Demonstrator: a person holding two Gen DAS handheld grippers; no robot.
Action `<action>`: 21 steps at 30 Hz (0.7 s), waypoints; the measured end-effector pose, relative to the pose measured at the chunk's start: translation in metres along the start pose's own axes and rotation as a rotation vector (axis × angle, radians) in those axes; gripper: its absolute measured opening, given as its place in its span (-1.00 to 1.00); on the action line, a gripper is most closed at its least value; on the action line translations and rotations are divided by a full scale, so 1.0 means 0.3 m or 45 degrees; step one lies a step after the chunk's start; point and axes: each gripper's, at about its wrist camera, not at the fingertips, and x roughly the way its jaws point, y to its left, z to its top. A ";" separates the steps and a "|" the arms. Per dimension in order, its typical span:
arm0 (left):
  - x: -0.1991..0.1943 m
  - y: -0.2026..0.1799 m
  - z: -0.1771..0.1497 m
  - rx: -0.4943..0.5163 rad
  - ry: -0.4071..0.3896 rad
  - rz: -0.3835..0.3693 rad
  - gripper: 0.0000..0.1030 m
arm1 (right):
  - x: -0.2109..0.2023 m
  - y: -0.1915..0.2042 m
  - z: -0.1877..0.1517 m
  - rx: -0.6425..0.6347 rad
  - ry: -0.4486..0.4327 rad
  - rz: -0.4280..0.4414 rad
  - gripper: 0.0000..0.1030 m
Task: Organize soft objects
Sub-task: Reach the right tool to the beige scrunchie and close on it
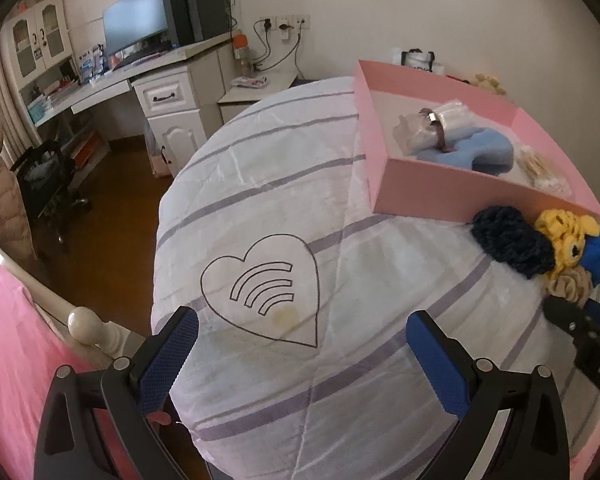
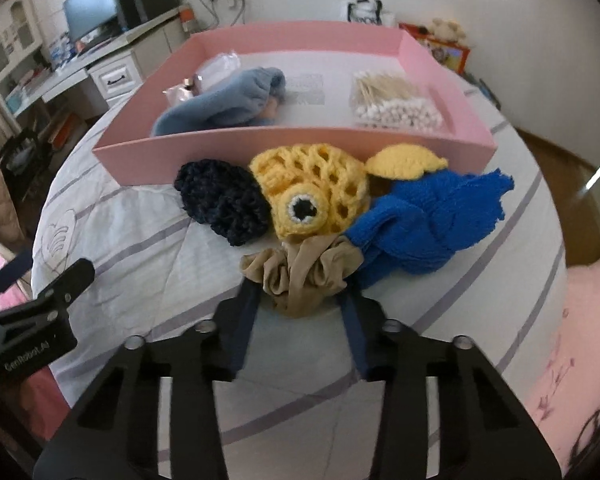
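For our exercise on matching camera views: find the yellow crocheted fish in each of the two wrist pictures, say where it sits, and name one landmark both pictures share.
Left wrist view: the yellow fish lies at the far right edge, just past the near corner of the pink box.
Right wrist view: the yellow fish lies near the centre, against the near wall of the pink box.
Shared landmark: the dark blue knitted piece beside the fish.

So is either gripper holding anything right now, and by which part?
The left gripper is open and holds nothing. The right gripper has its fingers on both sides of the beige scrunchie, at its near edge; whether it is truly clamped cannot be told.
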 end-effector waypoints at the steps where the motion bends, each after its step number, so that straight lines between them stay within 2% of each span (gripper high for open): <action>1: 0.003 0.001 -0.001 0.003 -0.002 0.007 1.00 | 0.001 0.000 0.003 0.002 0.000 0.002 -0.46; 5: 0.020 0.010 0.000 0.004 0.004 0.023 1.00 | -0.027 -0.013 0.002 0.010 -0.010 0.039 -0.61; 17: -0.026 -0.047 -0.013 0.072 -0.013 0.020 1.00 | -0.160 -0.069 -0.021 0.043 -0.128 0.062 -0.64; 21: -0.043 -0.092 -0.020 0.114 -0.019 -0.003 1.00 | -0.183 -0.140 -0.032 0.099 -0.156 0.017 -0.64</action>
